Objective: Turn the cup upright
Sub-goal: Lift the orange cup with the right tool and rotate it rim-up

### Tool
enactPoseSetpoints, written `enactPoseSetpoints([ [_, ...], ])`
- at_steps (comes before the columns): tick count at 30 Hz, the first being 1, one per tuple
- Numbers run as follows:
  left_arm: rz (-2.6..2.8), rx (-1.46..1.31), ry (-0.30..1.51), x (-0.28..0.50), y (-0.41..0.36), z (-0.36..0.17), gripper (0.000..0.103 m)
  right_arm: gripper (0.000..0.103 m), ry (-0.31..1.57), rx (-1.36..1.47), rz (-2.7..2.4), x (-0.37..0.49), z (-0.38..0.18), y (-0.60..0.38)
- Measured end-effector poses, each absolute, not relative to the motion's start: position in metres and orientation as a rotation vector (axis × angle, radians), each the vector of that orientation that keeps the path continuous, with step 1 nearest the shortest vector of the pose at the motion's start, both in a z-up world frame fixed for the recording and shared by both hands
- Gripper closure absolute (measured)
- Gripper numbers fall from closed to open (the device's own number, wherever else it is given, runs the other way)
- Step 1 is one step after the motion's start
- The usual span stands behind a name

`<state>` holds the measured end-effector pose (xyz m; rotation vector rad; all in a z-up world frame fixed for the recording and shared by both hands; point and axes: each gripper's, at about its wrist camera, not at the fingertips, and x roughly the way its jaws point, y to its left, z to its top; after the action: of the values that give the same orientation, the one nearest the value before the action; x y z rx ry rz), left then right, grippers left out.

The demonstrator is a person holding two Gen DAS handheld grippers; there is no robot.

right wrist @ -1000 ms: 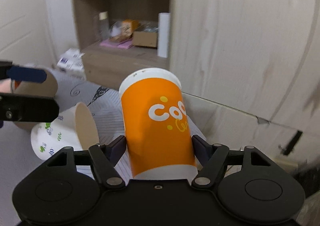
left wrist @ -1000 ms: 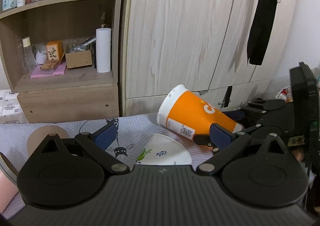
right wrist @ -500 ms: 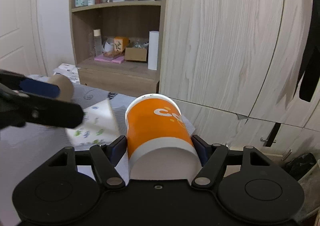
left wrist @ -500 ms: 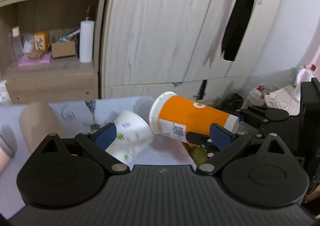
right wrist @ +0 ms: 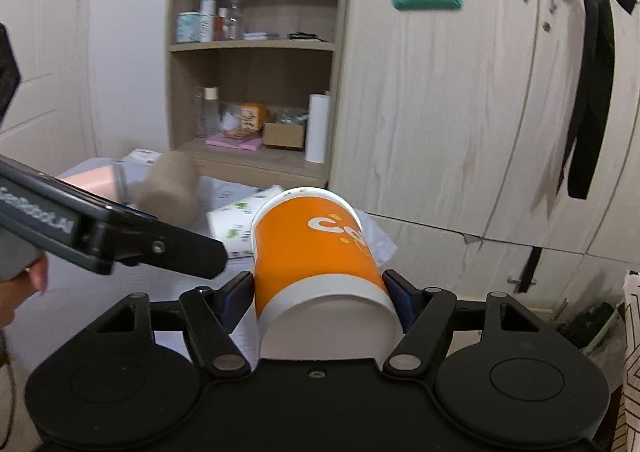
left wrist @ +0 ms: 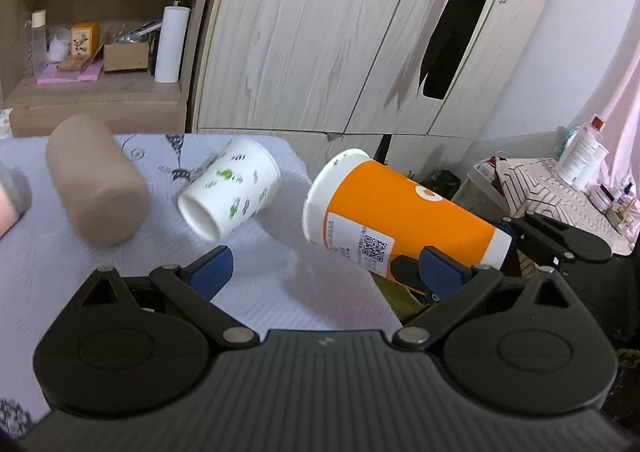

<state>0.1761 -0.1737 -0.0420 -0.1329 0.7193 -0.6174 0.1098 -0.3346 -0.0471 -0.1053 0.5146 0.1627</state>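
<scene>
My right gripper (right wrist: 318, 292) is shut on an orange paper cup (right wrist: 316, 252) near its base and holds it on its side above the table, mouth pointing away. The orange cup (left wrist: 400, 217) shows in the left wrist view at the right, off the table's right edge. My left gripper (left wrist: 326, 266) is open and empty above the table; it crosses the right wrist view at the left (right wrist: 120, 240). A white cup with green leaf print (left wrist: 228, 193) lies on its side on the patterned cloth (left wrist: 280, 292). A brown cup (left wrist: 94, 185) lies on its side to its left.
A wooden wardrobe (left wrist: 340, 31) and an open shelf unit (left wrist: 100, 31) with boxes and a white roll stand behind the table. A cluttered side table (left wrist: 560, 187) is at the right. A pink object (right wrist: 92, 179) lies at the table's far left.
The left wrist view has risen and turned, so the brown and white cups now show from above. The orange cup stays held on its side. The white cup looks shifted on the cloth.
</scene>
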Motion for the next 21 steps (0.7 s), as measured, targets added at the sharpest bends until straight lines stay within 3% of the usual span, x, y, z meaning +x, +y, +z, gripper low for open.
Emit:
enactPoseSetpoints([
  [21,-0.347,-0.267,0.667,0.128,-0.026,-0.051,0.001,0.028,0.468,-0.085,0.458,0.113,-0.077,-0.209],
])
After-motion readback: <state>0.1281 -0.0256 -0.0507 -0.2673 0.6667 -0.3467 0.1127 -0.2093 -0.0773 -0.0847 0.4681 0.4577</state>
